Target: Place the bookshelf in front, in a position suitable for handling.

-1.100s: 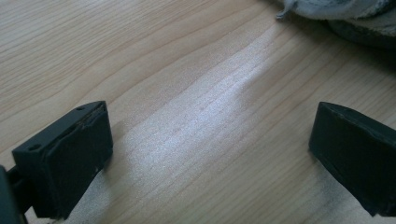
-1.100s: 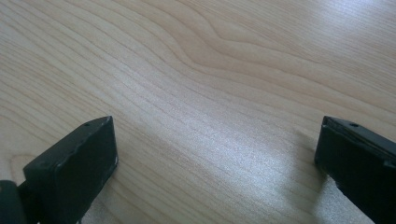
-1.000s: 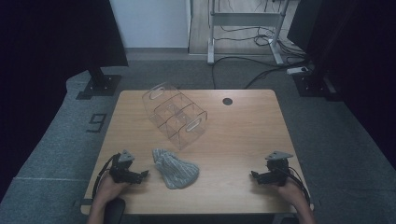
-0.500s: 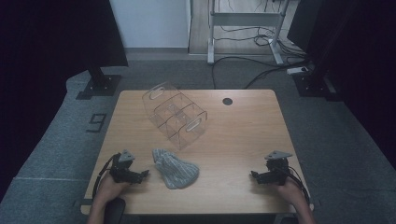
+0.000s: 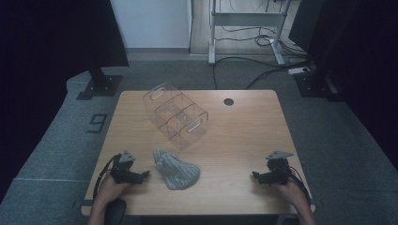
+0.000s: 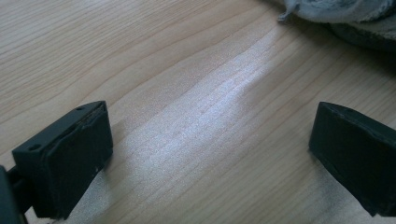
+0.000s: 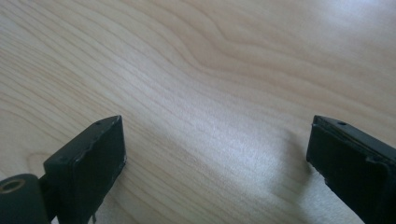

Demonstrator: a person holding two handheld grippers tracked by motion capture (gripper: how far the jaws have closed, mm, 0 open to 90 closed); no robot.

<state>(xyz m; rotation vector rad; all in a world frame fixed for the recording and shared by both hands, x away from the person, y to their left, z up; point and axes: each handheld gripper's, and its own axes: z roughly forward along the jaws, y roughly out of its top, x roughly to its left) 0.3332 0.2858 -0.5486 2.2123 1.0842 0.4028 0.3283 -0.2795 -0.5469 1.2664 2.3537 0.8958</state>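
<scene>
A crumpled grey cloth [image 5: 176, 168] lies on the wooden table [image 5: 234, 136] near the front, left of centre. My left gripper [image 5: 143, 175] rests on the table just left of the cloth, open, with bare wood between its jaws; the cloth's edge [image 6: 341, 14] shows at the top right of the left gripper view. My right gripper [image 5: 257, 176] rests near the front right corner, open over bare wood [image 7: 215, 116]. A clear plastic divided organizer [image 5: 176, 115] stands behind the cloth, toward the back left.
A small black round hole [image 5: 228, 101] sits in the tabletop near the back edge. Grey carpet surrounds the table, with a desk frame and cables [image 5: 248, 28] beyond. Dark curtains hang at both sides.
</scene>
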